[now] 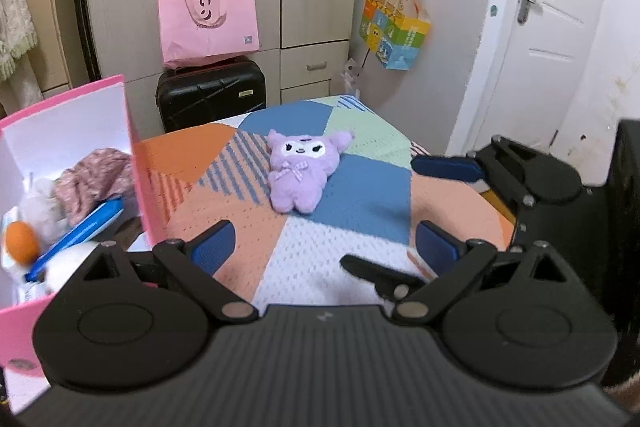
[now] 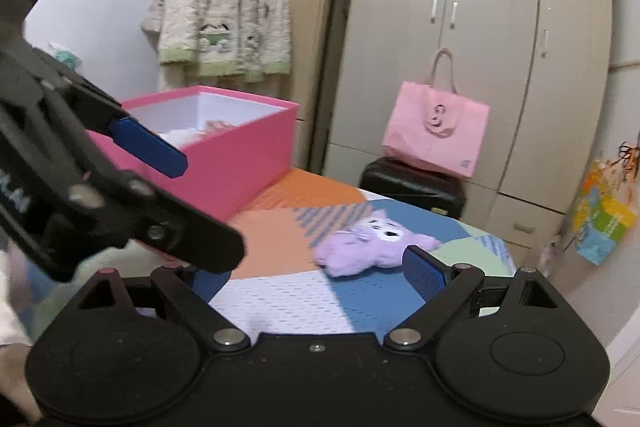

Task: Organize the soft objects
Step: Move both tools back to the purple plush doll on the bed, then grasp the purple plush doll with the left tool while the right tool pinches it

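Observation:
A purple plush toy point(image 1: 302, 169) lies face up on the patchwork blanket point(image 1: 352, 203), ahead of my left gripper point(image 1: 326, 245), which is open and empty. It also shows in the right wrist view point(image 2: 370, 243), just beyond my right gripper point(image 2: 316, 273), which is open and empty. A pink box point(image 1: 138, 183) stands at the left, holding a pink knitted cloth point(image 1: 94, 183), a white plush point(image 1: 40, 207) and a blue item point(image 1: 80, 233). In the right wrist view the box point(image 2: 244, 155) stands at the back left. The right gripper's blue fingers point(image 1: 444, 163) show at the left view's right side.
A black suitcase point(image 1: 212, 93) with a pink bag point(image 1: 208, 23) on top stands past the bed's far end, against wardrobes. A colourful bag point(image 1: 394, 31) hangs on the wall by a white door point(image 1: 552, 27). A fluffy jacket point(image 2: 224, 15) hangs behind the box.

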Available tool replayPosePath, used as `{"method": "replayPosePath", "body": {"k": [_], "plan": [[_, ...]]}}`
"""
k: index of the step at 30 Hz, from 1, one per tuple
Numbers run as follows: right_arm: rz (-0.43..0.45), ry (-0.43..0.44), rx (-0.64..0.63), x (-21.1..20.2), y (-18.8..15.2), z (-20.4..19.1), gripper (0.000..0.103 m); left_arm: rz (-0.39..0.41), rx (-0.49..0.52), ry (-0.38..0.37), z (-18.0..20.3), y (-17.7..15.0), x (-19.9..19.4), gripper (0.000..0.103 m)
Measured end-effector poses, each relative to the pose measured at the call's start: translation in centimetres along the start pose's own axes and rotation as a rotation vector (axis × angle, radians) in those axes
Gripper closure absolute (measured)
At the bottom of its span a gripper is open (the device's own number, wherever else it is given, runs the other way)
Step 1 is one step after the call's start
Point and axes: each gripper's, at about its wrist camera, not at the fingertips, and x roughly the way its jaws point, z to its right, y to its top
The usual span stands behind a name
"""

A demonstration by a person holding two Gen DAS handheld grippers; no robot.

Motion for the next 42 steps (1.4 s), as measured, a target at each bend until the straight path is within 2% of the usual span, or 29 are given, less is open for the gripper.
{"method": "replayPosePath", "body": {"k": [8, 14, 18, 22, 29, 32, 34, 40, 42], "plan": [[-0.017, -0.008, 0.030, 4.5, -1.1, 2.2, 0.008, 0.023, -0.065, -0.035, -1.1, 1.6, 5.9, 0.008], [-0.125, 0.019, 0.076, 9.0, -1.3, 4.0, 0.008, -0.030, -0.136, -0.082, -2.7, 2.7, 10.2, 0.012], [-0.178, 0.047, 0.087, 11.1, -0.7, 5.4, 0.008, -0.067, -0.171, -0.063, -3.4, 3.5, 12.6, 0.014], [-0.191, 0.046, 0.104, 12.3, -0.6, 6.5, 0.008, -0.083, -0.185, -0.002, -3.6, 3.7, 14.0, 0.014], [-0.196, 0.081, 0.073, 13.3, -0.6, 6.9, 0.008, -0.122, -0.280, -0.056, -4.8, 3.6, 15.5, 0.014], [-0.192, 0.086, 0.038, 13.6, -0.5, 6.6, 0.008, -0.135, -0.287, -0.051, -4.9, 3.5, 16.2, 0.022], [-0.190, 0.095, 0.028, 13.9, -0.4, 6.5, 0.008, -0.155, -0.284, -0.050, -5.0, 3.4, 16.5, 0.035], [-0.180, 0.102, 0.011, 14.0, -0.2, 6.3, 0.009, -0.147, -0.267, -0.031, -4.8, 3.0, 16.3, 0.048], [-0.180, 0.101, 0.001, 14.2, -0.2, 6.2, 0.009, -0.145, -0.254, -0.019, -4.7, 2.9, 16.3, 0.049]]}}
